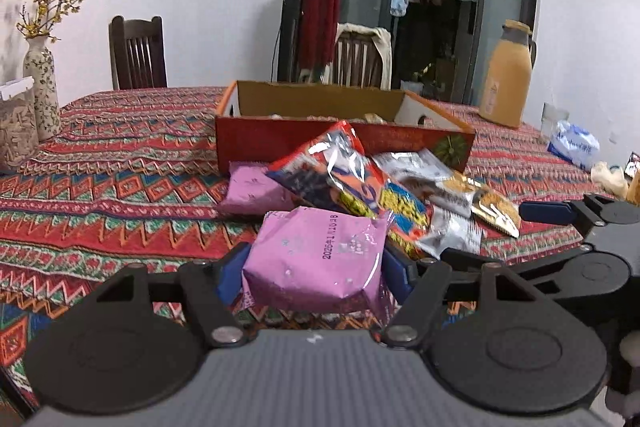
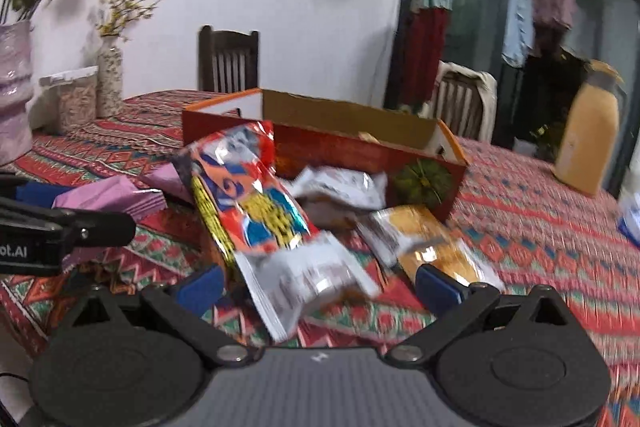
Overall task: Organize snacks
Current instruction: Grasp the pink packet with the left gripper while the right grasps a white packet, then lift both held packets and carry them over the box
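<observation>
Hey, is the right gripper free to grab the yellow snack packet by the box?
Probably yes: the right gripper looks open, and the yellow snack packet lies uncovered on top, just ahead, beside the box.

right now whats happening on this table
A person is sorting snacks with two handheld grippers. The left gripper is shut on a pink packet. The right gripper stands open around a white packet, not gripping it. More packets lie before the red box.

Two pink packets (image 1: 316, 259) (image 1: 256, 193), one red box (image 1: 344, 143), two chairs (image 1: 138, 53) (image 1: 362, 57), two vases (image 1: 42, 91) (image 2: 14, 91)
</observation>
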The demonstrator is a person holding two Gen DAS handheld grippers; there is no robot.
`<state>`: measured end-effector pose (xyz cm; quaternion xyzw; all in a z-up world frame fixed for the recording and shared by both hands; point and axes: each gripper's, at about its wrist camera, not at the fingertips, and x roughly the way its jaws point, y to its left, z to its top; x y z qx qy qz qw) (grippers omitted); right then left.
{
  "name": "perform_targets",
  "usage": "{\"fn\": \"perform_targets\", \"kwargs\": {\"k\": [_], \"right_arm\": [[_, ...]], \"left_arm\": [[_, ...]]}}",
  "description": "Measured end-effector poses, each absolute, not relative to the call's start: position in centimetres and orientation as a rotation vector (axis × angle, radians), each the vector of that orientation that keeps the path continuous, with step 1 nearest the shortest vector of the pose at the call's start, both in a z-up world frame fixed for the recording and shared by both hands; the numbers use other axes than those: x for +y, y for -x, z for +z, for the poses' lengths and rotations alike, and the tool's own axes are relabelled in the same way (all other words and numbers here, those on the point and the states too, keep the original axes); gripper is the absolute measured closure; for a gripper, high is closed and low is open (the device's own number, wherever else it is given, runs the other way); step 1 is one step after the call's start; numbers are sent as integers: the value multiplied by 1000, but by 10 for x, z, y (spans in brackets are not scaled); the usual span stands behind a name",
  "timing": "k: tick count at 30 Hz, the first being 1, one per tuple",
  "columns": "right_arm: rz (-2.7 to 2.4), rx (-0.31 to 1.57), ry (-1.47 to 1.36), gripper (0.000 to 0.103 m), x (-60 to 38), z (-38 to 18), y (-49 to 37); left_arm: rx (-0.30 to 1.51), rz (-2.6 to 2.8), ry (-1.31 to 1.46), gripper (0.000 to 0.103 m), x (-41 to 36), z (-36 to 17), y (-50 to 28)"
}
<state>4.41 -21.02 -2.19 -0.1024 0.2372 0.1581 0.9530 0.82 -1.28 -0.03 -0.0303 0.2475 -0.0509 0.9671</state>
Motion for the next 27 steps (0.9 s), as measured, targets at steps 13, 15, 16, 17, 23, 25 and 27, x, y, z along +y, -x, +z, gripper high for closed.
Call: {"fn": "perform_targets", "kwargs": {"k": [13,15,16,17,23,25,27], "right_arm": [[389,622,236,19,-202,-25,-91],[398,643,225,25,-203,-28,-93],[402,649,214,25,-204,-30,-94],[402,651,205,27,-205,-31,-94],[407,635,181,46,-210,-30,-84],[404,629,177,48,-211,-28,-81],[406,626,171,50,-212,-27,-78]], "left_arm": [[495,-91,100,33,13,-2,-21],[493,-90,108,33,17,-2,-22],[492,-89,111,33,18,-3,-22],[492,-87,116,33,20,-3,-23],[493,-85,125,33,28,-3,-27],[491,-88,126,33,29,-3,-29],[488,-90,126,33,30,-2,-30]]}}
